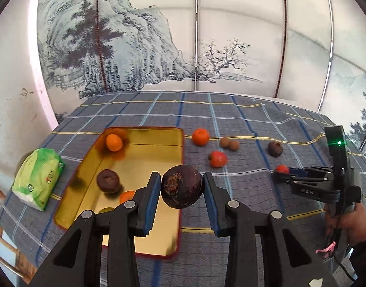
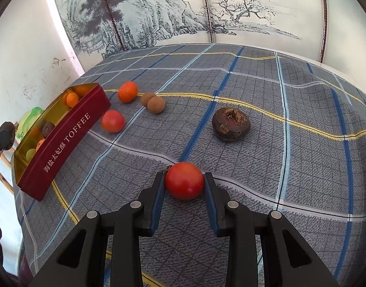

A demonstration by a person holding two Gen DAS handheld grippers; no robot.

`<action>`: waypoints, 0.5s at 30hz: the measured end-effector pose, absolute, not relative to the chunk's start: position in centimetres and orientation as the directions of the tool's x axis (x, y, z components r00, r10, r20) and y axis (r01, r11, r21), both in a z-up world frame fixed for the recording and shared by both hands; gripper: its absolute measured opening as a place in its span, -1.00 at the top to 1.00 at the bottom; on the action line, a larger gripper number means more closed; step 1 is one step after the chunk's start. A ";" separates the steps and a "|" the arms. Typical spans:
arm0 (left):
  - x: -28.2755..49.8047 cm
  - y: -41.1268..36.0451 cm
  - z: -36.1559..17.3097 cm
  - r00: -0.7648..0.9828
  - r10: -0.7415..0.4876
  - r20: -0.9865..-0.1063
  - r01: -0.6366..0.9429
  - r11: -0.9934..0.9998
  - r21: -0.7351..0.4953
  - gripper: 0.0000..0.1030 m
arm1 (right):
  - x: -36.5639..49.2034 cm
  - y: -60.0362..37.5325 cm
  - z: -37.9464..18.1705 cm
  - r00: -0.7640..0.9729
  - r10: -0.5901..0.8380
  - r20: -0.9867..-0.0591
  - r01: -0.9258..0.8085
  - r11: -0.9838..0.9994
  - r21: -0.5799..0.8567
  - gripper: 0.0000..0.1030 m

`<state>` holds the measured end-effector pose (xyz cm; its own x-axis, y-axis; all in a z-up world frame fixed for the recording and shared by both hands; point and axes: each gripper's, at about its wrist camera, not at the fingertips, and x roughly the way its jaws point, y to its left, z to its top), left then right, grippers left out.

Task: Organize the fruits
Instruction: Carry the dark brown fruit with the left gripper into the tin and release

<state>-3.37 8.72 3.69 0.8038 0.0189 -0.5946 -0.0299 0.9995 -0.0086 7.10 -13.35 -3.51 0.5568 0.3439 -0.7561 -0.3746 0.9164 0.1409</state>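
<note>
The left gripper [image 1: 181, 186] pinches a dark purple passion fruit [image 1: 182, 186] above the gold-lined "TOFFEE" tin [image 1: 144, 248] just below it, the right gripper [image 2: 184, 181] clamps a red tomato [image 2: 184, 180] against the checked surface [image 2: 302, 167], and I'd worry either round fruit could squirt out and roll.

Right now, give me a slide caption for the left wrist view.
Left gripper holds a dark round fruit above the gold tin; loose fruit remains on the plaid cloth.
</note>
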 end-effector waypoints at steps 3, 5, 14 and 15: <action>-3.6 9.6 3.5 0.801 0.033 -0.598 -0.047 0.999 -0.007 0.38 | 7.0 -13.2 -3.5 0.560 0.334 -0.758 -0.374 0.918 0.129 0.36; -3.6 10.0 3.2 0.799 0.042 -0.600 -0.056 0.998 -0.005 0.38 | 7.0 -13.1 -3.5 0.561 0.331 -0.759 -0.374 0.919 0.124 0.36; -4.1 11.2 2.3 0.794 0.074 -0.603 -0.080 0.997 0.018 0.38 | 6.9 -12.9 -3.5 0.569 0.306 -0.763 -0.370 0.924 0.094 0.36; -4.1 11.3 2.2 0.792 0.078 -0.605 -0.083 0.996 0.019 0.38 | 6.9 -12.9 -3.5 0.570 0.302 -0.764 -0.370 0.925 0.089 0.36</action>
<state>-4.09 11.29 2.19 0.7922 0.0776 -0.6054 -0.0832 0.9964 0.0188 6.92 -12.87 -3.46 0.5700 0.3015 -0.7643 -0.3697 0.9249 0.0892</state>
